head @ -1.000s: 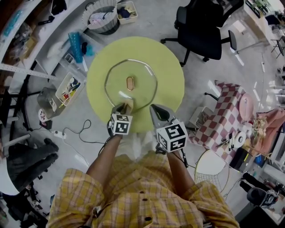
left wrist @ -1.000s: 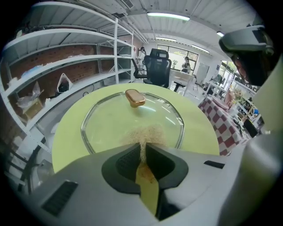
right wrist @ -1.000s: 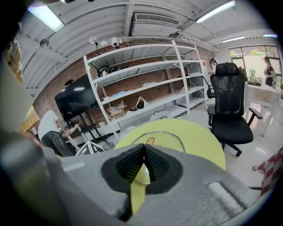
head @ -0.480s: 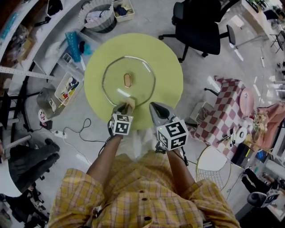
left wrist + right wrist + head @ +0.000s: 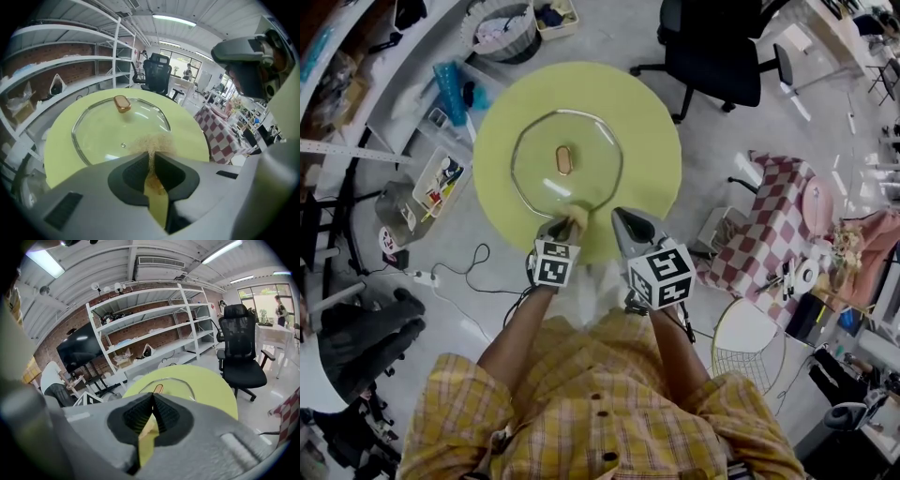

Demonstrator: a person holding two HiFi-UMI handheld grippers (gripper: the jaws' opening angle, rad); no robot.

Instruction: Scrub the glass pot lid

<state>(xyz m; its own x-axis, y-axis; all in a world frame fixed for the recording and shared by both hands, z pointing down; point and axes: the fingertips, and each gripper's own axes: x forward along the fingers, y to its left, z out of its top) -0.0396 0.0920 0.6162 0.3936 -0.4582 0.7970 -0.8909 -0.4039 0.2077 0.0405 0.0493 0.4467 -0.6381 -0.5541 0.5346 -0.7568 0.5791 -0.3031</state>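
A round glass pot lid [image 5: 581, 183] with a gold knob [image 5: 564, 159] lies flat on the round yellow-green table [image 5: 647, 122]. My left gripper [image 5: 566, 223] is shut on a tan scrub pad [image 5: 572, 218] at the lid's near rim. In the left gripper view the pad [image 5: 152, 142] pokes out of the shut jaws over the lid [image 5: 103, 131], below the knob [image 5: 122, 103]. To the right, my right gripper [image 5: 625, 225] hovers over the table's near edge, shut and holding nothing. Its own view looks past the shut jaws [image 5: 152, 401] to the lid [image 5: 171, 383].
A black office chair [image 5: 712, 47] stands beyond the table at the right. A basket [image 5: 499, 33] and shelving sit at the far left, cables [image 5: 478, 272] run on the floor at the left, and a checked-cloth table [image 5: 778, 230] is at the right.
The table and lid have slid slightly up and left in the head view. Both grippers keep nearly the same pose, the pad still at the lid's near rim.
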